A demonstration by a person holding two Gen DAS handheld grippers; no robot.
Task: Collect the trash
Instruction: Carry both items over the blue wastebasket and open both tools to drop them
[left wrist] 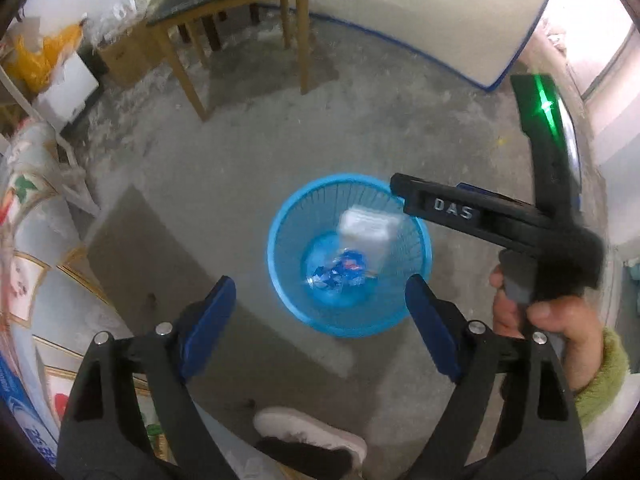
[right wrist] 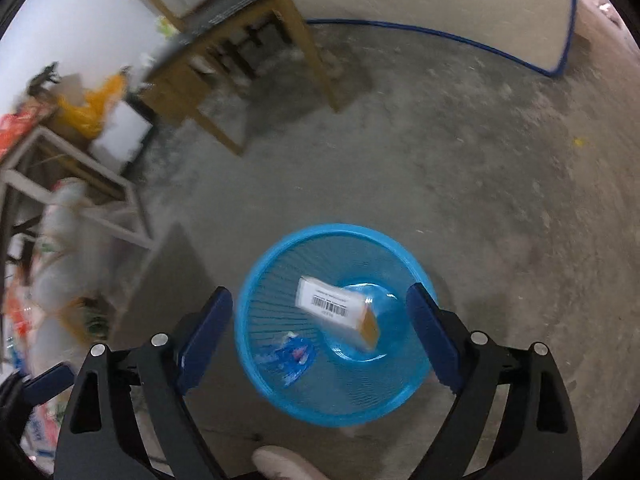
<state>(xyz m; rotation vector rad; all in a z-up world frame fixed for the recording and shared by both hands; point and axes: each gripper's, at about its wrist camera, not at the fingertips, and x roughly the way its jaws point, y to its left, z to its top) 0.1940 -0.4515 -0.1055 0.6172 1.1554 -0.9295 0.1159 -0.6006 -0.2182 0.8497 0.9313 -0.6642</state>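
Now the white box (right wrist: 340, 312) with a barcode sits low in the frame, inside the blue mesh bin (right wrist: 256, 280) beside a crumpled blue wrapper (right wrist: 294, 356). Both the right hand-held gripper (right wrist: 320, 332) and left hand-held gripper (left wrist: 320, 320) hang spread and empty above it, presumably for dropping trash in.

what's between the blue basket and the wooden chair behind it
Only bare concrete floor lies between the blue basket and the wooden chair; nothing sits on that stretch. Both wrist views show it.

basket (right wrist: 256, 308): bright blue mesh | box (right wrist: 340, 308): white, black barcode, orange end | wrapper (right wrist: 294, 354): blue-red
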